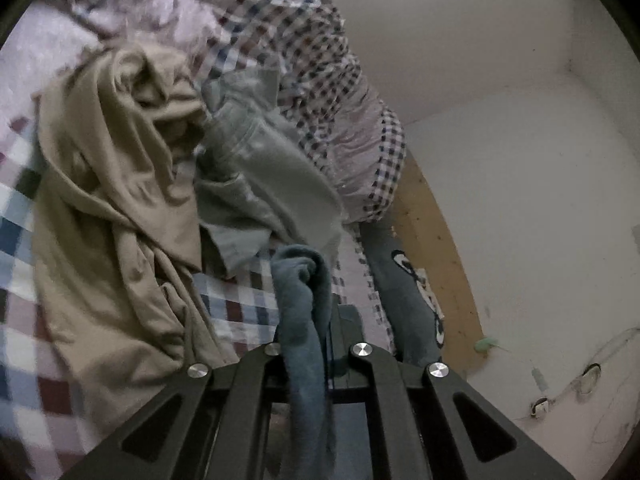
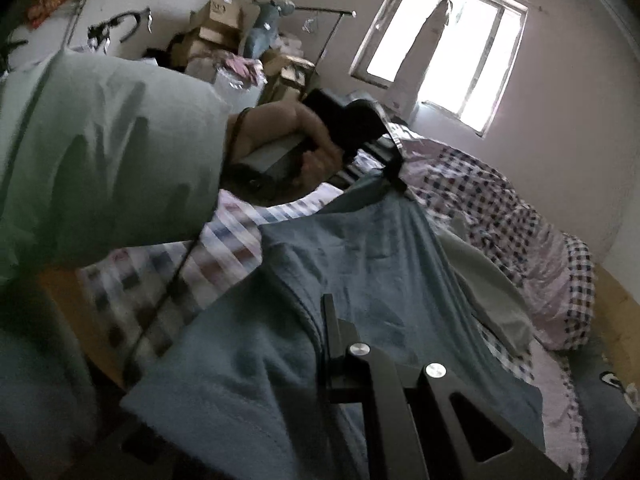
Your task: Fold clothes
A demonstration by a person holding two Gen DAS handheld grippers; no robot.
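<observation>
Both grippers are clamped on the same blue garment [image 2: 360,248]. Left gripper [image 1: 310,312] pinches a bunched fold of it, the cloth hanging down between its closed fingers. Right gripper [image 2: 326,320] nips an edge, the fabric stretched up from it to the left gripper across the checked bed [image 2: 224,232]. Just beyond lie a beige garment [image 1: 112,184] and a grey one [image 1: 264,168], crumpled, touching, with a checked quilt [image 1: 304,40] behind.

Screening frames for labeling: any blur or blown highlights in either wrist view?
Left wrist: dim; checked bedding at the left edge smeared, beige garment fairly sharp. Right wrist: window blown out white; sleeve and sheet motion-blurred, blue garment clearer. Both show fisheye curvature and dark corners.
</observation>
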